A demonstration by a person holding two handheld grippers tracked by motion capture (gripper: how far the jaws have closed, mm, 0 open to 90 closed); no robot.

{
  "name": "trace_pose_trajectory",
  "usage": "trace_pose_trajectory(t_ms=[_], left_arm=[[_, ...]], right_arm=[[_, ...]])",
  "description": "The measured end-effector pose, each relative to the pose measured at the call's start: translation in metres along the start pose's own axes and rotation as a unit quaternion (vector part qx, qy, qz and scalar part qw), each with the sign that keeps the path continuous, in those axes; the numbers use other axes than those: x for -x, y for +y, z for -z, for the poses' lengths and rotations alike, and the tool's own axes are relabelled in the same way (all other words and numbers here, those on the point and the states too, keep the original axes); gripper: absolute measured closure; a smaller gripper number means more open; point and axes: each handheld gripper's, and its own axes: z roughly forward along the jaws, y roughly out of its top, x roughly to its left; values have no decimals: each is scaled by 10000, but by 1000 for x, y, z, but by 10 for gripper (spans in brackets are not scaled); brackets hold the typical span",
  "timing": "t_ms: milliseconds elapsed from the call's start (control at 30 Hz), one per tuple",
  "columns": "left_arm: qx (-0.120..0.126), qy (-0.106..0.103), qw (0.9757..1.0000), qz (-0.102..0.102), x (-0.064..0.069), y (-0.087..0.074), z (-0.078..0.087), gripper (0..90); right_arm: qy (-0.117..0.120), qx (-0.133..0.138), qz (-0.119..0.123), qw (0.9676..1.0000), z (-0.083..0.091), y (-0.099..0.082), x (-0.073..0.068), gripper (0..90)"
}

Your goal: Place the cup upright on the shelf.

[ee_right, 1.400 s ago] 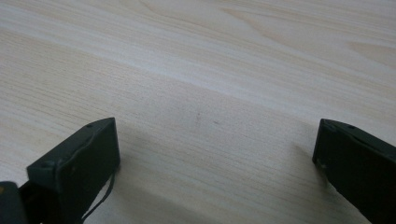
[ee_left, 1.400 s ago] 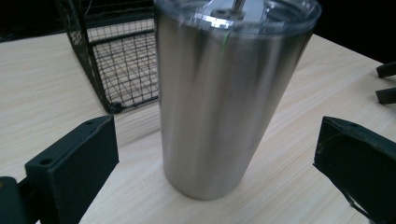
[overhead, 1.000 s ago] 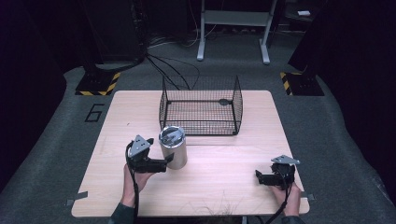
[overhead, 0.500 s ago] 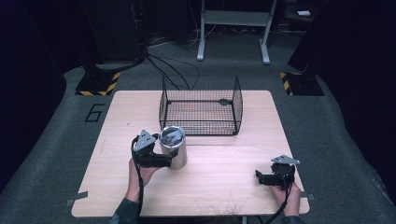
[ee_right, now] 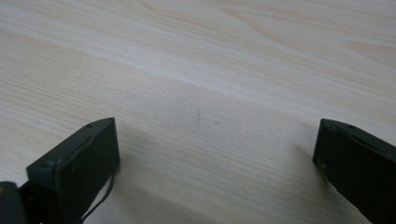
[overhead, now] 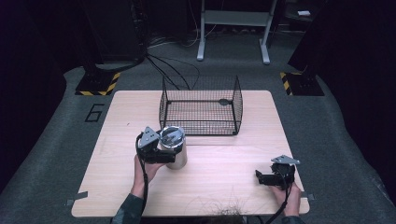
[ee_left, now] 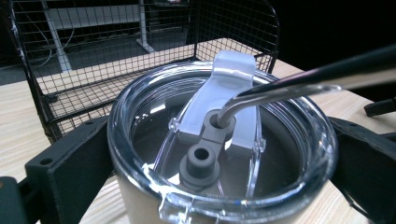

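A steel tumbler [overhead: 173, 148] with a clear lid [ee_left: 219, 140] stands on the wooden table [overhead: 219, 163], just in front of a black wire basket [overhead: 201, 122]. A bent metal straw [ee_left: 289, 86] sticks out of a hole in the lid. My left gripper [overhead: 172, 156] reaches in from the tumbler's left. Its jaws are spread wide, one on each side of the tumbler just under the lid rim. My right gripper [overhead: 262, 178] rests low near the front right corner, open, with bare wood [ee_right: 217, 116] between its jaws.
The wire basket [ee_left: 116, 56] stands open-topped at the back middle of the table with nothing in it. A metal stand [overhead: 233, 28] and cables [overhead: 163, 65] are on the dark floor behind the table. Yellow-black striped blocks [overhead: 98, 84] sit at both back corners.
My left gripper has slid right and slightly forward, so its jaws now flank the tumbler. The tumbler and the right gripper have stayed put.
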Motion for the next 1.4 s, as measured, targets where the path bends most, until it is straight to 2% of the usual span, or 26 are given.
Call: trace_pose_trajectory(t_ms=[233,333,467,567,933,1400], left_arm=[[29,88,9999,-49,1,1,-6,3],[89,86,9999,-6,1,0,-8,13],[136,140,9998,-67,2,0,-10,15],[86,117,9999,-81,1,0,-10,20],[155,190,9996,-120,3,-2,-11,28],[195,156,9995,-173,2,-3,-11,37]], right_arm=[[-2,1,-1,10000,0,0,0,0],[1,-1,4,10000,0,0,0,0],[1,-2,6,10000,0,0,0,0],[1,-2,5,10000,0,0,0,0],[-1,0,1,10000,0,0,0,0],[0,0,1,10000,0,0,0,0]])
